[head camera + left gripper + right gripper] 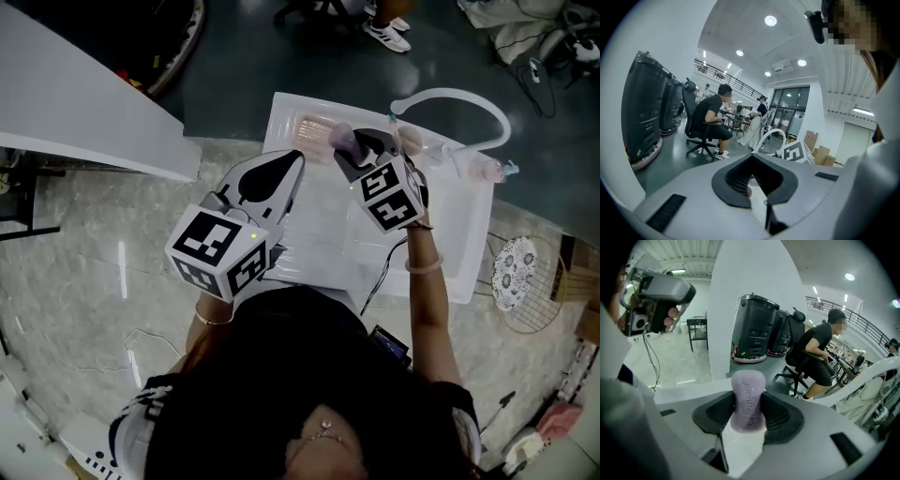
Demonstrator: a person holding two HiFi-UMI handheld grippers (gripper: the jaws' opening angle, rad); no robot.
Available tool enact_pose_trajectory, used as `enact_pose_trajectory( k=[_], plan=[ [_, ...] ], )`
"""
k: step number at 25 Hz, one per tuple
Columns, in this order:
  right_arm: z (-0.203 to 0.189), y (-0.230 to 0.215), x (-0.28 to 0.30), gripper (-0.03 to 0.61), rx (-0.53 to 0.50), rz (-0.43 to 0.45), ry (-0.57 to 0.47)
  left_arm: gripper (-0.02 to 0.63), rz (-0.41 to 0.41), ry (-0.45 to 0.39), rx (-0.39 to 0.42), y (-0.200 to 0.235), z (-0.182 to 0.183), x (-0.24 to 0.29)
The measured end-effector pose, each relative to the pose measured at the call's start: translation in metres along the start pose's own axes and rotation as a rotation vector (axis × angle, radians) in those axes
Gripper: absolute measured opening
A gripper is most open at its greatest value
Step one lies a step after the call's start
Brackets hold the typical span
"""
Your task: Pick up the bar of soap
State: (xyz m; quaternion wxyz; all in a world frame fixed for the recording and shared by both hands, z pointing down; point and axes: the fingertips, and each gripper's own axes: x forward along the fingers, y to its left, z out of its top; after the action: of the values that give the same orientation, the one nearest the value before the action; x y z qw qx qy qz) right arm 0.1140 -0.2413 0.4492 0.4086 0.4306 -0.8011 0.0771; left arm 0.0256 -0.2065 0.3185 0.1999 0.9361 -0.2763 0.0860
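As the person leans over the marble worktop (94, 281) and its white sink (281, 122), the right tool (361, 150) sits above the basin. Its jaws are clamped on the flat sides of the purple bar of soap (748, 399), which stands on end and looks clear of the sink. The left tool (291, 164) hangs alongside with its jaws together on nothing, probably just keeping out of the way.

Pale marbled counter (94, 281) spread left of and below the left gripper (294, 161); white basin (323, 239) set in it, directly under both claws; round wire rack (546, 314) lying well right of the right gripper (364, 148); patterned disc (513, 272) on that rack.
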Motion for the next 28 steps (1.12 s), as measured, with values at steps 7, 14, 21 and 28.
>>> enact_pose_trajectory(
  k=[7, 14, 21, 28],
  plan=[
    [0.000, 0.009, -0.037, 0.186, 0.048, -0.048, -0.072, 0.000, -0.017, -0.007, 0.023, -0.025, -0.001, -0.008],
    [-0.006, 0.022, -0.076, 0.186, 0.142, -0.084, -0.166, 0.000, -0.030, -0.022, 0.036, -0.048, -0.006, -0.018],
    [-0.003, 0.027, -0.117, 0.186, 0.217, -0.131, -0.271, 0.000, -0.053, -0.029, 0.066, -0.069, -0.001, -0.018],
    [0.010, 0.035, -0.159, 0.186, 0.244, -0.162, -0.390, 0.000, -0.064, -0.039, 0.097, -0.088, 0.001, -0.023]
  ],
)
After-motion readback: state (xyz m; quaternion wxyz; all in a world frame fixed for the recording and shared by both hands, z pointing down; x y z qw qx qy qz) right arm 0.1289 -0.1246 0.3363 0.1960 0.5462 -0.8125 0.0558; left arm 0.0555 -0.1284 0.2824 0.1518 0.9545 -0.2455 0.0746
